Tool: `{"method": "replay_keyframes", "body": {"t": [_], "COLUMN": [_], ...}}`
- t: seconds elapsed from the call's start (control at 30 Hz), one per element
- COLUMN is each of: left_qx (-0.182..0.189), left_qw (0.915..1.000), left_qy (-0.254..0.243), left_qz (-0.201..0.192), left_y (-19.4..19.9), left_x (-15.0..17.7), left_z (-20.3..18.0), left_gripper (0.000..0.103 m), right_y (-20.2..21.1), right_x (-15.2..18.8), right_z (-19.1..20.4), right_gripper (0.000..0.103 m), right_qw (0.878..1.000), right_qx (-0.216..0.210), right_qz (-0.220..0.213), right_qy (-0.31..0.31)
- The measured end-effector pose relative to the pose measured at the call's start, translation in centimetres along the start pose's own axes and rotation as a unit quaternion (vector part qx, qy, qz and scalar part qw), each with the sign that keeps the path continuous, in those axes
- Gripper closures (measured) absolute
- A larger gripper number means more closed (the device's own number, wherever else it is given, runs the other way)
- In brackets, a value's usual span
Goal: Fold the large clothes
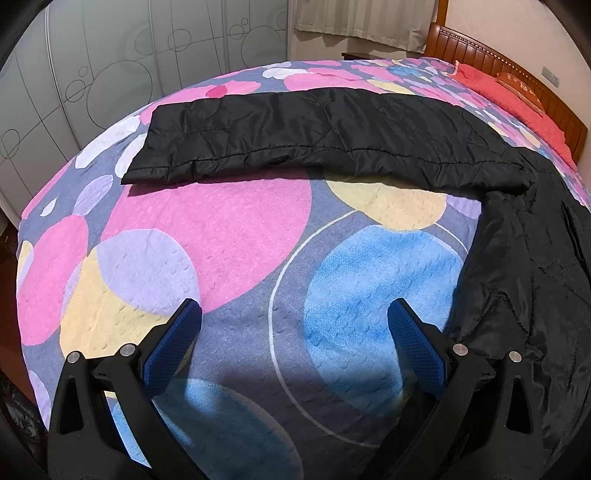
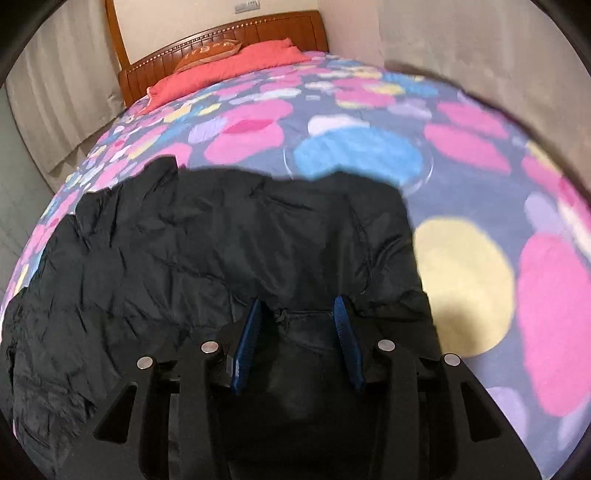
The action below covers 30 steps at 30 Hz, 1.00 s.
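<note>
A large black padded jacket lies on a bed with a bedspread of coloured circles. One long sleeve stretches flat across the far side in the left wrist view. My left gripper is open and empty above bare bedspread, left of the jacket body. In the right wrist view the jacket fills the lower left, and my right gripper holds a bunched fold of its black fabric between the blue pads.
A wooden headboard with a red pillow and an orange cushion stands at the bed's head. Frosted wardrobe doors line the far side. A curtain hangs at the back. A wall flanks the bed.
</note>
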<state>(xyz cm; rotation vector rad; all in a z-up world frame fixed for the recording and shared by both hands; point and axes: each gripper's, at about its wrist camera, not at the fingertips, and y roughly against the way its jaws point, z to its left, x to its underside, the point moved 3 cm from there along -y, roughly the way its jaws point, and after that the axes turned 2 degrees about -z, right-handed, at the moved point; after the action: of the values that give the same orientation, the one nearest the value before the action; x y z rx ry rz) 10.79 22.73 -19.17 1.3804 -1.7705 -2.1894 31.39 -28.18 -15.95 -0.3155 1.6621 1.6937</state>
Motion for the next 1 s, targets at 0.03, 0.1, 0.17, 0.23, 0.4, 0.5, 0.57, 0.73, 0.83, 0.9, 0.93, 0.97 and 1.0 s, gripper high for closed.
{"method": "replay_keyframes", "body": {"t": [0.03, 0.1, 0.17, 0.23, 0.4, 0.5, 0.57, 0.73, 0.83, 0.9, 0.93, 0.97, 1.0], "left_qx": [-0.002, -0.004, -0.005, -0.005, -0.005, -0.006, -0.006, -0.003, -0.005, -0.005, -0.005, -0.005, -0.004], "left_qw": [1.0, 1.0, 1.0, 1.0, 1.0, 1.0, 1.0, 1.0, 1.0, 1.0, 1.0, 1.0, 1.0], "left_qy": [-0.001, -0.003, -0.004, -0.004, -0.004, -0.004, -0.004, -0.003, -0.004, -0.004, -0.004, -0.004, -0.003], "left_qz": [0.0, 0.0, 0.0, 0.0, 0.0, 0.0, 0.0, 0.001, 0.0, 0.0, 0.0, 0.0, 0.0], "left_y": [0.0, 0.0, 0.1, 0.0, 0.0, 0.0, 0.0, 0.0, -0.1, -0.1, -0.1, -0.1, -0.1], "left_x": [0.0, 0.0, 0.0, 0.0, 0.0, 0.1, 0.0, -0.1, -0.1, -0.1, -0.1, -0.1, -0.1], "left_z": [-0.1, -0.1, -0.1, -0.1, -0.1, -0.1, -0.1, 0.1, 0.2, 0.2, 0.1, 0.1, 0.1], "left_gripper": [0.002, 0.002, 0.002, 0.002, 0.002, 0.002, 0.002, 0.002, 0.002, 0.002, 0.002, 0.002, 0.002], "right_y": [0.7, 0.9, -0.2, -2.3, -3.0, -0.4, -0.5, -0.4, 2.3, 3.1, 2.9, 2.3, 1.6], "right_x": [-0.7, -1.9, -2.7, -2.4, -2.1, -1.0, 0.6, 1.2, 1.8, 2.7, 2.9, 3.2, 3.5], "right_z": [0.4, 0.8, 1.5, 1.5, 1.7, 1.7, 1.7, 2.4, 2.2, 2.1, 2.0, 1.9, 1.7], "right_gripper": [0.061, 0.061, 0.061, 0.06, 0.059, 0.059, 0.058, 0.056, 0.052, 0.051, 0.051, 0.051, 0.051], "right_qw": [1.0, 0.999, 0.999, 1.0, 0.999, 1.0, 0.999, 0.998, 0.999, 0.998, 0.998, 0.998, 0.998], "right_qx": [-0.013, -0.014, -0.002, 0.012, 0.019, 0.012, 0.017, 0.029, 0.001, 0.017, 0.021, 0.025, 0.025], "right_qz": [-0.016, -0.033, -0.033, -0.007, 0.013, -0.013, -0.005, -0.001, -0.018, -0.032, -0.031, -0.023, -0.014], "right_qy": [-0.008, -0.009, 0.006, 0.012, 0.03, 0.024, 0.029, 0.064, 0.04, 0.05, 0.054, 0.06, 0.06]}}
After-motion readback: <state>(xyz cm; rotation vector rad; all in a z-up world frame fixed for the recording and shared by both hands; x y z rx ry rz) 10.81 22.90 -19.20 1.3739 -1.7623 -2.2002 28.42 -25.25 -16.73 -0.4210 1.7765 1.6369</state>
